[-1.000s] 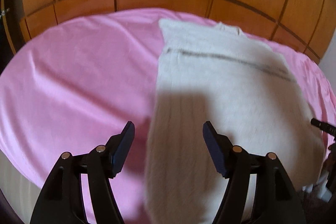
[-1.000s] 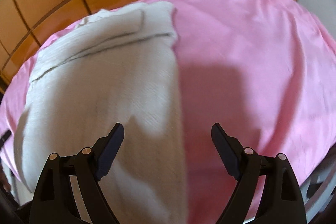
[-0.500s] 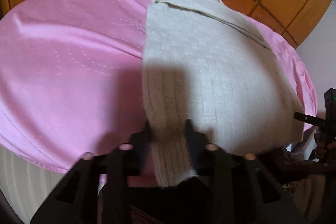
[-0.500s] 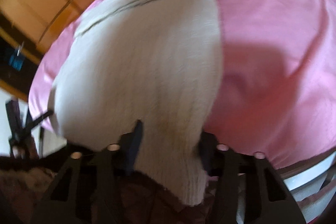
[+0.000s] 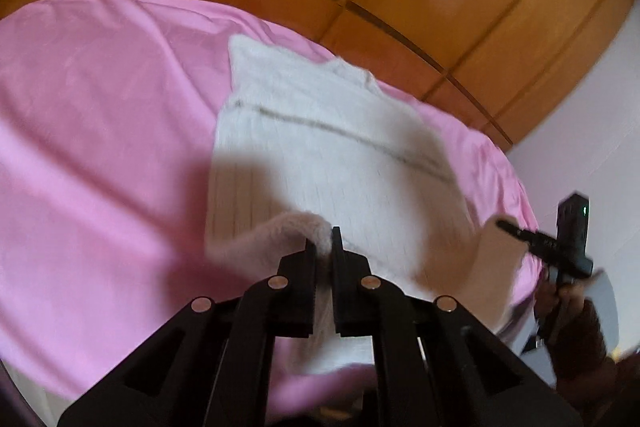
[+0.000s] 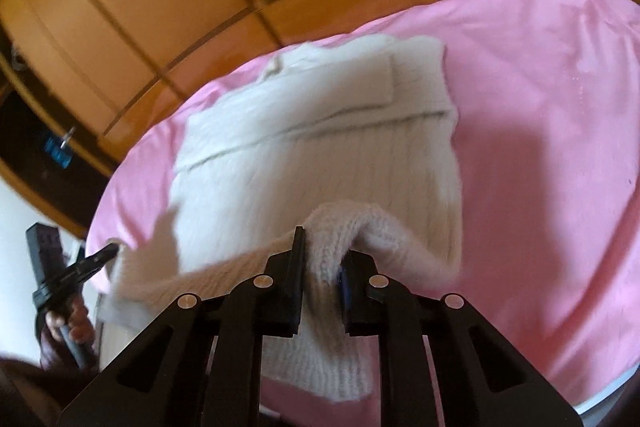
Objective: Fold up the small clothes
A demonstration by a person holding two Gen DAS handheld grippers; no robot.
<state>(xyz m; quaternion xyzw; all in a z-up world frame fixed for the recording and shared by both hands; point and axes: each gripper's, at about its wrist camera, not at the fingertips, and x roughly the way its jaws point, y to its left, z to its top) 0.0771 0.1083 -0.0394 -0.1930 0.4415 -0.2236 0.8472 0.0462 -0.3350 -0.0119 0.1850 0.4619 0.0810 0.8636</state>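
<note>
Knit hem [image 6: 320, 259] in both tilted hand-held grippers [image 5: 323, 247]

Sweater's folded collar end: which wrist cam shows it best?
Right wrist. The white sweater shows its folded collar end large and unobstructed there. Left wrist shows the same end smaller and blurrier.

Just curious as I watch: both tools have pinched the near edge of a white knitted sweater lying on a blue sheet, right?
Not quite: the sheet is pink, not blue, as the right wrist view shows. The rest holds: the left tool and right tool each pinch the white knitted sweater's near edge.
</note>
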